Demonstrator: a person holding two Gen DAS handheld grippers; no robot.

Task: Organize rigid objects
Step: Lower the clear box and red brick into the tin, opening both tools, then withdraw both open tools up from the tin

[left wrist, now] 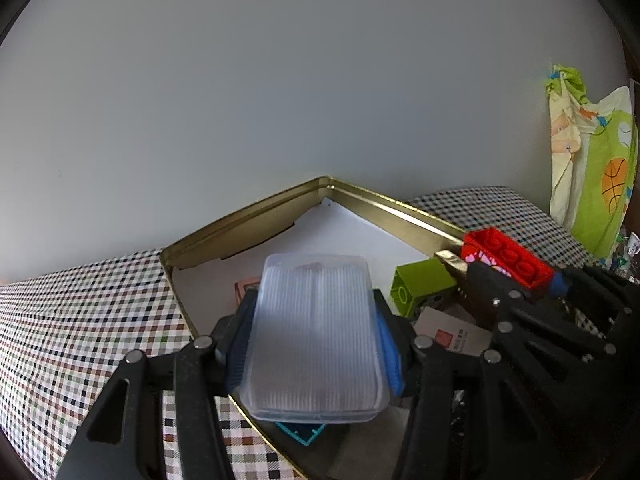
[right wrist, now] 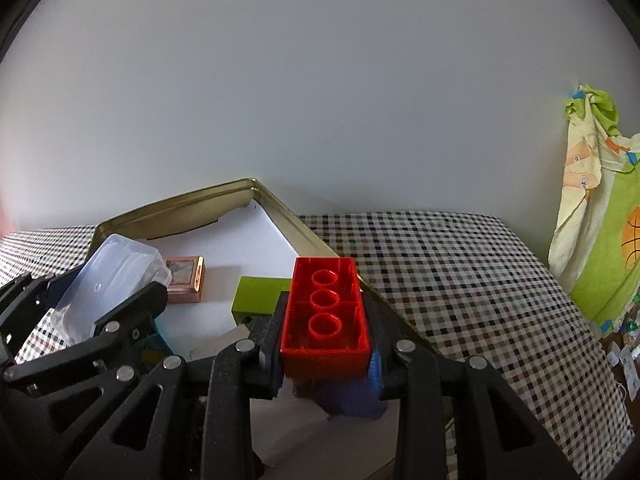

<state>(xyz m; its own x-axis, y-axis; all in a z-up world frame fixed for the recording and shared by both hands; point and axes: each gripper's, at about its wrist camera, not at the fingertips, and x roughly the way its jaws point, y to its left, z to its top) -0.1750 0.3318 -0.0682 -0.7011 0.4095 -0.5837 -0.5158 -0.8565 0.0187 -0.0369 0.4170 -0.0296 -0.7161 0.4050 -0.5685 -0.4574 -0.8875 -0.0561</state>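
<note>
The checked tablecloth (right wrist: 460,280) spreads ahead and to the right of the right claw (right wrist: 326,354), and the gold tin (left wrist: 248,216) sits open beneath and ahead of both claws, its floor lined with white paper. The left claw (left wrist: 316,344) is clamped on a ribbed clear plastic case (left wrist: 316,332), held above the tin's near-left rim. The right claw grips a red building brick (right wrist: 325,320), hollow side up, over the tin's right wall. Ahead of the claws, a green block (right wrist: 260,294) and a small copper-edged box (right wrist: 185,279) already lie inside. As I judge it, releasing the brick here risks it striking the rim and tumbling onto the cloth; the two claws, nearly touching, could also knock each other.
</note>
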